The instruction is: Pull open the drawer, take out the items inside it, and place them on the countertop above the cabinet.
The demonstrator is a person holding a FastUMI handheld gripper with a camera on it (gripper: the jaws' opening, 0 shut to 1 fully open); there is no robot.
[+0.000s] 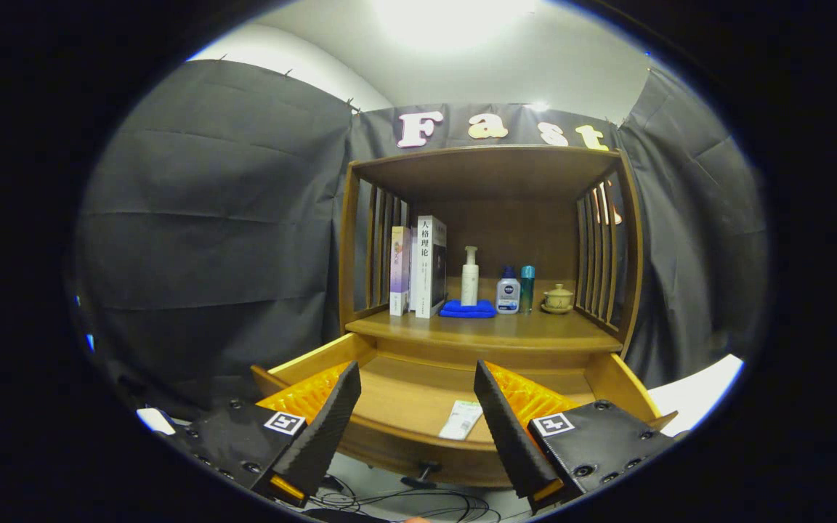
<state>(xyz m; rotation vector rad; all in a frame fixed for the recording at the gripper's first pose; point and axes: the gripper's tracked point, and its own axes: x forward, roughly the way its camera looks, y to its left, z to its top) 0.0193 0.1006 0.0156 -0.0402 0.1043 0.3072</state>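
The wooden drawer [317, 357] stands pulled out of the cabinet, its front edge just below my fingertips. On its floor lies a flat white and green packet [461, 419], close to the front wall and just left of my right finger [506, 428]. My gripper [417, 370] hovers over the drawer, open wide, with nothing between the fingers. The left finger [324, 425] is over the drawer's left half. Above the drawer, the countertop [491, 330] has a bare wooden strip along its front.
On the countertop stand two books [418, 267], a white pump bottle [470, 276] on a folded blue cloth [468, 309], a small clear bottle [508, 290], a teal bottle [527, 288] and a lidded cup [558, 298]. Slatted sides enclose the shelf. The drawer knob [429, 468] and cables [418, 501] are below.
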